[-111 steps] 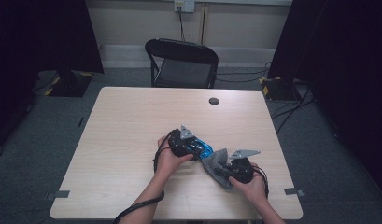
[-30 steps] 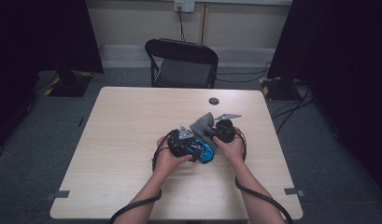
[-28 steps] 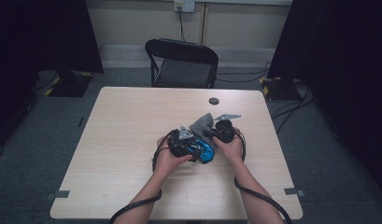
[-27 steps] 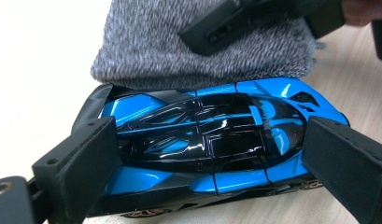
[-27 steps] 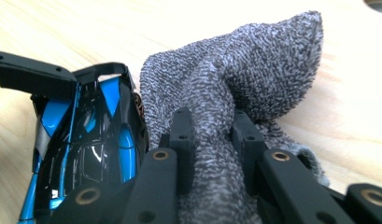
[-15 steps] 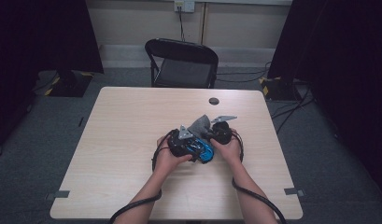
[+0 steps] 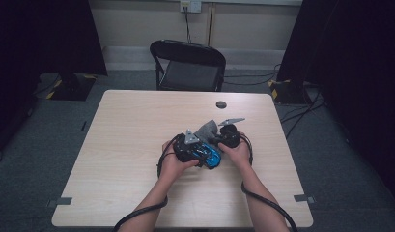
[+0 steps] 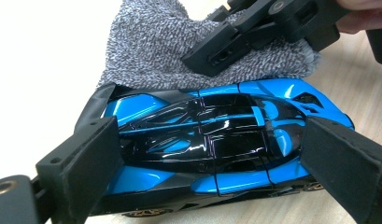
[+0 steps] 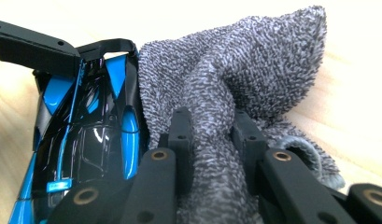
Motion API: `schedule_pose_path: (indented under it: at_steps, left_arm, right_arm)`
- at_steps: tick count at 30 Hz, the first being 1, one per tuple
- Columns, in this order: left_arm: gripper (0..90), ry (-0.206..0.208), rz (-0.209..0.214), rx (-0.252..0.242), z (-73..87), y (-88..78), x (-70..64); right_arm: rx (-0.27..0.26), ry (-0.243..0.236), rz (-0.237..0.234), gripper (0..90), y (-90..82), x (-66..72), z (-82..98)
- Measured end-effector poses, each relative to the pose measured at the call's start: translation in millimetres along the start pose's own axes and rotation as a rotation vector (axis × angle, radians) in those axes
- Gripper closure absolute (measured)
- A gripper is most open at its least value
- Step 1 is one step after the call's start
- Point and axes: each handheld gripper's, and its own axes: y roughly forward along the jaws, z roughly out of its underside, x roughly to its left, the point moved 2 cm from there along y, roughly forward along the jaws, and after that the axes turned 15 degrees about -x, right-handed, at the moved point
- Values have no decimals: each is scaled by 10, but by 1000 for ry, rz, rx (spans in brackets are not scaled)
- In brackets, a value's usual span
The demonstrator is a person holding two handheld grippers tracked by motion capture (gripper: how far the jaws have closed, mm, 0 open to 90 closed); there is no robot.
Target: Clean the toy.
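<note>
Pale wood table (image 7: 137, 145), chair (image 7: 188, 65) beyond | toy car (image 8: 212, 149) near-centre; left gripper (image 8: 212, 163) clamps it end to end; glossy, hard, slippery | cloth (image 9: 235, 93) touching car's side; right gripper (image 9: 209, 140) pinches its soft fold; light, limp

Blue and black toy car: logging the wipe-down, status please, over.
Left gripper clamped on glossy blue and black toy car. Right gripper shut on grey terry cloth, cloth against car's side. Nothing in the way.
</note>
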Motion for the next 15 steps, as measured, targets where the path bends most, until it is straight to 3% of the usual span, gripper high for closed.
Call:
schedule_pose_path:
  at_steps: [15]
  left_arm:
    - [64,3,-7,-5,5,-2,10]
  right_arm:
    - [30,-13,-50,737,-206,-87,68]
